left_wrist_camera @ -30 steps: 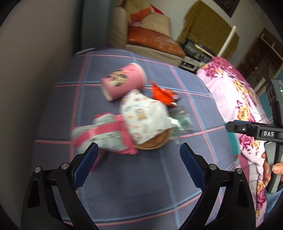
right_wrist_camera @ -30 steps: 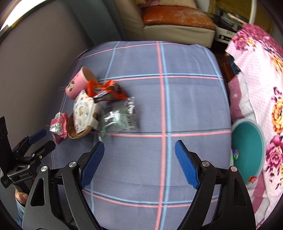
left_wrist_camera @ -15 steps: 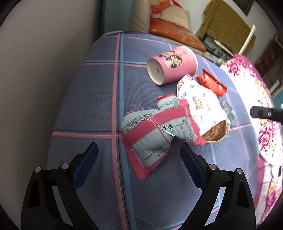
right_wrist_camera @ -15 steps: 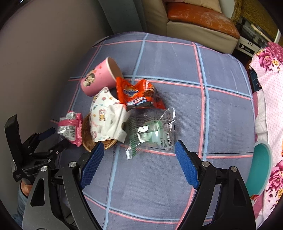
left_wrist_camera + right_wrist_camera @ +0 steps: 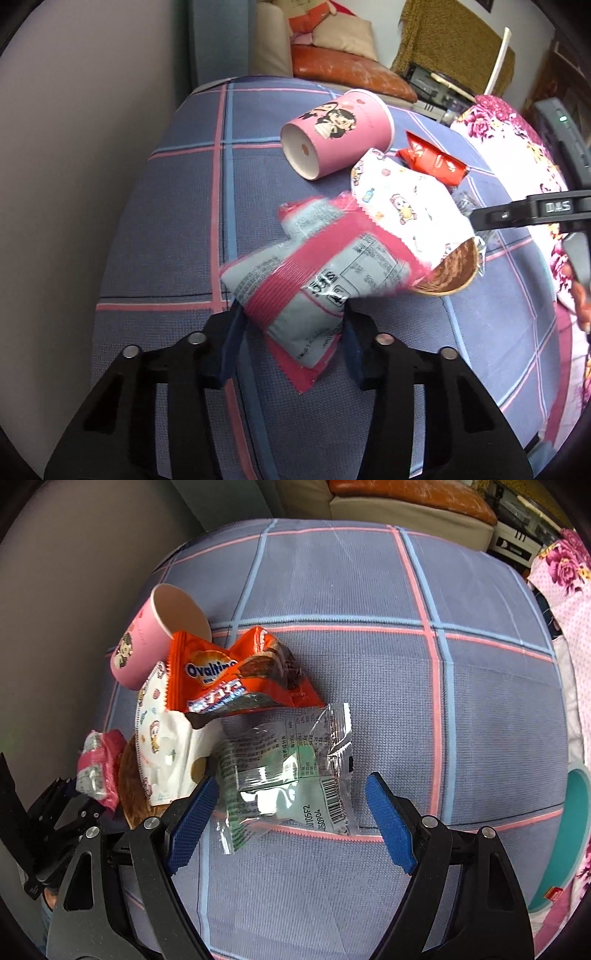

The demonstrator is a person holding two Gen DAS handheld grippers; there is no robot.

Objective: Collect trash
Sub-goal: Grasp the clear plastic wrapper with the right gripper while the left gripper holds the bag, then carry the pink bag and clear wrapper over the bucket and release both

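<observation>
A pile of trash lies on the blue plaid cushion [image 5: 369,602]. My left gripper [image 5: 290,332] is shut on the near end of a pink and grey snack wrapper [image 5: 314,269], also seen in the right wrist view [image 5: 98,768]. Behind it lie a tipped pink paper cup [image 5: 336,136], a white cartoon-print wrapper [image 5: 406,206] over a brown paper bowl [image 5: 450,273], and an orange Ovaltine packet [image 5: 229,679]. My right gripper [image 5: 291,823] is open around the near end of a clear green-printed wrapper [image 5: 288,768].
A teal bin [image 5: 569,845] stands low at the cushion's right side, beside a pink floral cloth [image 5: 517,147]. A grey wall [image 5: 74,147] runs along the left. A sofa with cushions [image 5: 351,70] stands behind.
My left gripper moved forward and closed on the pink and grey wrapper. My right gripper moved in over the clear wrapper and stays open.
</observation>
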